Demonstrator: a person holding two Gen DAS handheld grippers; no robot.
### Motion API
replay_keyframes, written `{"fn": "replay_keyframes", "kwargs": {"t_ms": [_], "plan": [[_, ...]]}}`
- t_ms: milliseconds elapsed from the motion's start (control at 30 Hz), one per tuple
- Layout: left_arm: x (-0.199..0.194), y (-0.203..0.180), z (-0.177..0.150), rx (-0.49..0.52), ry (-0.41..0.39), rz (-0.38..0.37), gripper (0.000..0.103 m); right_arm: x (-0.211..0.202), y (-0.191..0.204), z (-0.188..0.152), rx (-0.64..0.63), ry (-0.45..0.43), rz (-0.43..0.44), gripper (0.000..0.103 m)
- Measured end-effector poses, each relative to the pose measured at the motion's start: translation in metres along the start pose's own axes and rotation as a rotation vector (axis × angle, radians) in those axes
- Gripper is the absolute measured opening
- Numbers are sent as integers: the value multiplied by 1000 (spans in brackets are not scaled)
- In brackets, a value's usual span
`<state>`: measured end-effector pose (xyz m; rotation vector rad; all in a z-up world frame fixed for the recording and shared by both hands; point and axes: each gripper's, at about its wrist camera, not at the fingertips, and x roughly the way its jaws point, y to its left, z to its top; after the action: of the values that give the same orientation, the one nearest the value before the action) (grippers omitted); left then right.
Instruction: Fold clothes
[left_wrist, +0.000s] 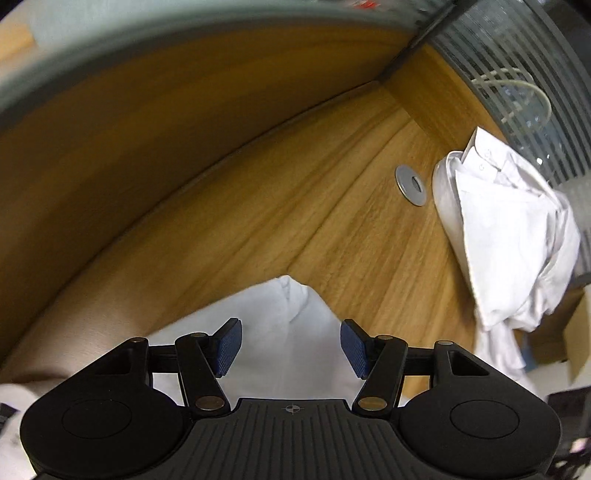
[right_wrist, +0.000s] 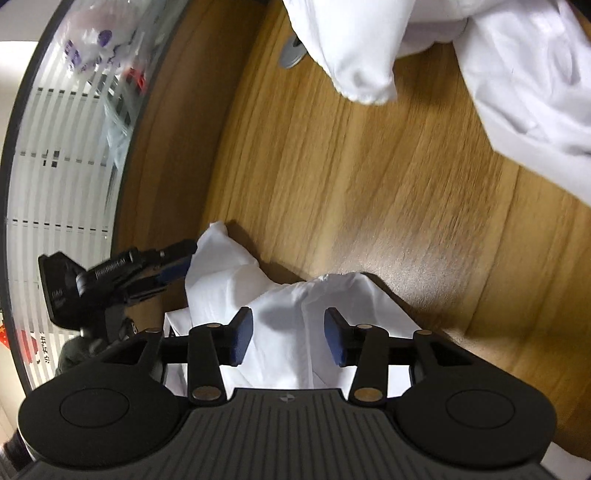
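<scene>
Left wrist view: we count two white garments on the wooden table (left_wrist: 295, 221). One white garment (left_wrist: 291, 332) lies directly under the left gripper (left_wrist: 291, 345), whose two blue pads (left_wrist: 229, 345) stand apart with no cloth pinched between them; released. A second, crumpled white shirt (left_wrist: 509, 240) lies at the right, near the table edge, just beside one grey cable grommet (left_wrist: 410, 184).

Right wrist view: the right gripper (right_wrist: 289, 341) hovers over the same white garment (right_wrist: 288, 314), jaws parted and gripping nothing. The left gripper (right_wrist: 147, 273) shows at the left, beside the cloth's edge. The crumpled shirt (right_wrist: 498, 55) fills the upper right.
</scene>
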<state>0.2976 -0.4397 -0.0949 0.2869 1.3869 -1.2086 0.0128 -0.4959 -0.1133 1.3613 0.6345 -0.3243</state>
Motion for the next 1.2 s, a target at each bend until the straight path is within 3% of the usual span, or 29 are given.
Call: {"fn": "replay_keyframes", "kwargs": {"t_ms": [100,167,200,233,467,600,733,833,1067,1200], "plan": [[7,1,0,-37,36,-31,59,8,0,-3,-5,12,24,45],[9,3,-3,-61,43,-56,36,11,1,-5,-11,14,43,26],[9,3,-4,-79,35,-60,14,10,2,-6,-20,11,50,11],[10,4,-5,-107,20,-67,10,10,4,-7,-28,8,57,2],[8,37,-11,-447,-90,-189,5,-1,-7,-7,33,-79,100,1],[12,34,-10,-498,-139,-201,5,-1,-20,-9,98,-120,94,1],[8,33,0,-532,-251,-184,2,4,-20,-10,75,-136,45,2],[2,28,11,-511,-273,-178,2,8,-13,-10,25,-145,19,2],[-25,-15,9,-219,-226,-87,4,3,-5,-6,-90,-149,-15,3],[-38,-32,-7,-84,-201,-35,27,2,9,2,-235,-126,-41,5]]}}
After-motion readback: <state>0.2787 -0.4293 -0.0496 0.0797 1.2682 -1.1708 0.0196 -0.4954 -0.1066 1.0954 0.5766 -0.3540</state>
